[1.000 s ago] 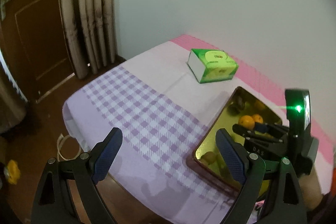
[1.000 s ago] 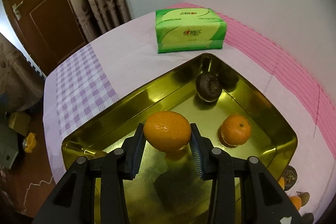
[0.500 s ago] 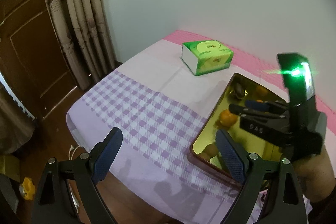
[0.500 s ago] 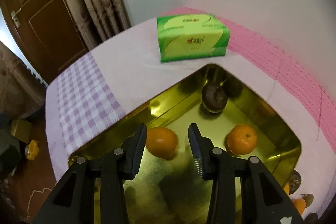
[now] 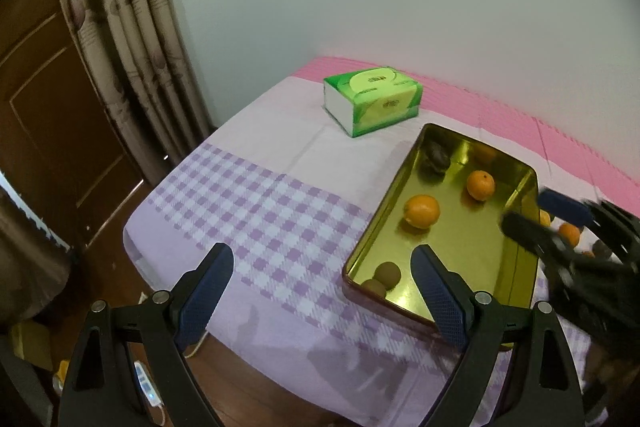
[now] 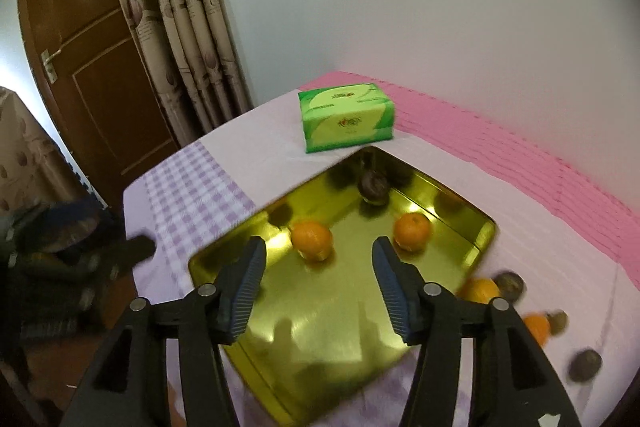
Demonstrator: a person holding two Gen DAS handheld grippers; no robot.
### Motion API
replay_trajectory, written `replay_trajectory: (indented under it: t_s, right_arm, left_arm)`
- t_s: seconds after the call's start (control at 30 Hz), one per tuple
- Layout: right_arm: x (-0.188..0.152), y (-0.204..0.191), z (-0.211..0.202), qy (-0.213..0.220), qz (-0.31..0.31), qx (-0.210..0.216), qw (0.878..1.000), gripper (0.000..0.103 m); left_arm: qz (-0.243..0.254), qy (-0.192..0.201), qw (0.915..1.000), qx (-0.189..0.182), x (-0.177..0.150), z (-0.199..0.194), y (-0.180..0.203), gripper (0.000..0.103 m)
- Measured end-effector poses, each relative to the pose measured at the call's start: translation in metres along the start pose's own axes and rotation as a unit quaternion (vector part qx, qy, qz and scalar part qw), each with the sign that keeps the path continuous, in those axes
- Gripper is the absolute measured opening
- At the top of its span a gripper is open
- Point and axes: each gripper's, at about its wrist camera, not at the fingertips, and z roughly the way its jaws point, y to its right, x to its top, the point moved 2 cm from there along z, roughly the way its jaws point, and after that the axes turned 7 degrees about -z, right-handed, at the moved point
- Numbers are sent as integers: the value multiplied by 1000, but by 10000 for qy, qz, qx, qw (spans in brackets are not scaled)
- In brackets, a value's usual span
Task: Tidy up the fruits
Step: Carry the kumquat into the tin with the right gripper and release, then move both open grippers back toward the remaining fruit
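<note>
A gold tray (image 5: 520, 279) (image 6: 486, 231) sits on the table. It holds two oranges (image 5: 421, 211) (image 6: 311, 240) (image 6: 412, 231), a dark passion fruit (image 5: 436, 158) (image 6: 373, 185) at its far end and a small brown fruit (image 5: 387, 273) at its near corner. More oranges (image 6: 478, 290) and dark fruits (image 6: 509, 285) lie on the cloth right of the tray. My left gripper (image 5: 320, 295) is open and empty over the table's front edge. My right gripper (image 6: 319, 289) is open and empty above the tray, and shows blurred in the left wrist view (image 5: 548, 215).
A green tissue box (image 5: 372, 99) (image 6: 346, 122) stands behind the tray. The table has a purple checked cloth (image 5: 260, 211) and a pink band (image 6: 520, 155) by the white wall. Curtains (image 5: 128, 39) and a brown door (image 6: 92, 75) are at the left.
My right gripper let go of the orange, which now lies in the tray, then opened wide and pulled back and up. My left gripper rose and drew back a little.
</note>
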Motion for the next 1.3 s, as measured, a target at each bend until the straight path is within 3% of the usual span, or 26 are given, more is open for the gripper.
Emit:
replay_trajectory:
  t_s: [0.2, 0.4, 0.63, 0.97, 1.1, 1.2, 1.3]
  right_arm:
    - [-43, 22, -36, -50, 15, -438, 9990, 61]
    - [-89, 81, -63, -246, 792, -989, 9916, 62]
    - [-145, 147, -90, -480, 1616, -1687, 9711, 65]
    - [-206, 209, -121, -683, 2272, -2464, 9397, 67]
    - [-225, 225, -125, -784, 2373, -2686, 9303, 67]
    - [-236, 232, -128, -835, 2460, -2762, 9253, 68]
    - [-241, 235, -129, -800, 2478, -2828, 9232, 71]
  left_arm:
    - [236, 124, 9996, 32, -4, -7, 12, 90]
    - [405, 203, 9989, 70, -7, -12, 20, 90]
    - [541, 227, 9982, 107, -10, -12, 28, 91]
    - [896, 196, 9957, 134, -21, -9, 45, 91]
    - [1267, 240, 9916, -37, -29, -11, 60, 91]
    - [1598, 283, 9856, -476, -35, -19, 75, 91]
    - [2013, 276, 9741, -994, -44, -30, 95, 91]
